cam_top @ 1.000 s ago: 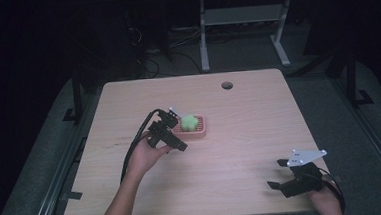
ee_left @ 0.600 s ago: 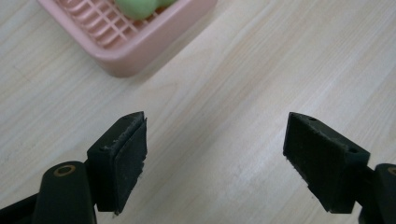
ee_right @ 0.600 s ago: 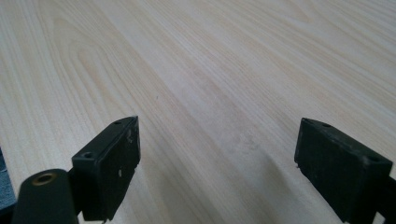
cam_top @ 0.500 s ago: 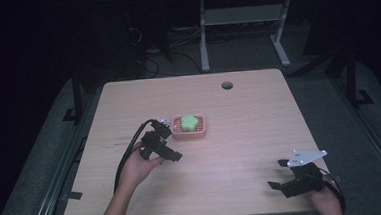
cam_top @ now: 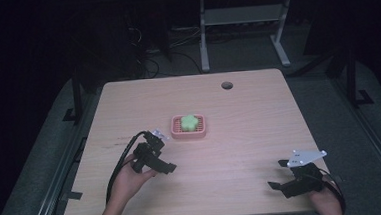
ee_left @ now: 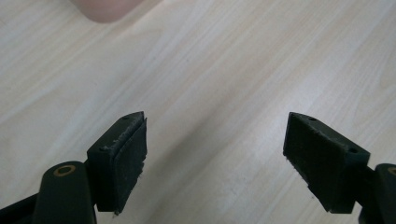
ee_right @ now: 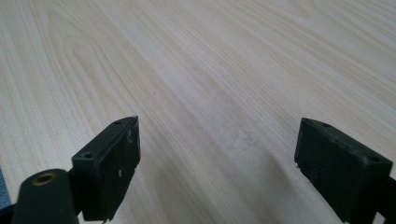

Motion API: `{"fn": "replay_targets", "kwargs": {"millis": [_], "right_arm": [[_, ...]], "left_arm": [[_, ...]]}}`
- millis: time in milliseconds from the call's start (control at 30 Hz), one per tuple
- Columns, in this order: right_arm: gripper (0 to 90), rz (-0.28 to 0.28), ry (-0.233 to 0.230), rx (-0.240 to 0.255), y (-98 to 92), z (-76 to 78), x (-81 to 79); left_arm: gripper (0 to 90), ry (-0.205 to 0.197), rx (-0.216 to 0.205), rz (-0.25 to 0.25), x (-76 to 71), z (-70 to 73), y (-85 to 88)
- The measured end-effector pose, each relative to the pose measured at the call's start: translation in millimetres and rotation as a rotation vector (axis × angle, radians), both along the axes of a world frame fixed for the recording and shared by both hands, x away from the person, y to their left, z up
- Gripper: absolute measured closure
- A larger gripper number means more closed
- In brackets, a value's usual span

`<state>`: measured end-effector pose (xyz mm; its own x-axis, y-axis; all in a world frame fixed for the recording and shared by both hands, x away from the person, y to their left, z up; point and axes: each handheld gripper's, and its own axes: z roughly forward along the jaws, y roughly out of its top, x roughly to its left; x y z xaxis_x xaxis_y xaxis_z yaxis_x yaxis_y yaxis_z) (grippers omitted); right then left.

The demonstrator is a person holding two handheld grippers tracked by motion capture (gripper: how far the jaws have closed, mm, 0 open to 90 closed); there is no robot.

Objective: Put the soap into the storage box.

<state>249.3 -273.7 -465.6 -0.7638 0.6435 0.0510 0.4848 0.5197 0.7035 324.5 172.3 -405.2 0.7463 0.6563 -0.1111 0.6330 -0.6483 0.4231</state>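
Left gripper (cam_top: 163, 165) sits lower left of centre in the high view, held in the left hand (cam_top: 128, 179), forearm entering from the bottom edge, cable looping off to the left. In the left gripper view its jaws stand wide apart, nothing between the pads (ee_left: 128, 156). Right gripper (cam_top: 280, 174) is in the lower right corner, grey plate on top, right hand (cam_top: 327, 203) at the bottom edge. Its jaws are likewise spread wide, pads (ee_right: 116, 163) bare.

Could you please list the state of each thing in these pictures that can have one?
left gripper: open, nothing between its jaws, above bare wood.
right gripper: open, empty, near the table's front edge.
green soap: lying in the dish.
pink soap dish: flat on the table, apart from both grippers.
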Motion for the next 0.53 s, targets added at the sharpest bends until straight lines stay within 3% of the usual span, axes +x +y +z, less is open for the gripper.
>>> {"fn": "replay_targets", "kwargs": {"millis": [400,533], "right_arm": [[13.8,0.011,-0.009,-0.010,0.9,-0.4,-2.4],[13.8,0.010,-0.009,-0.011,2.0,-1.1,-2.1]], "left_arm": [[21.5,-0.029,0.001,-0.010,-25.1,-4.7,12.8],[21.3,-0.044,-0.021,-0.002,-38.2,-9.8,23.2]]}}
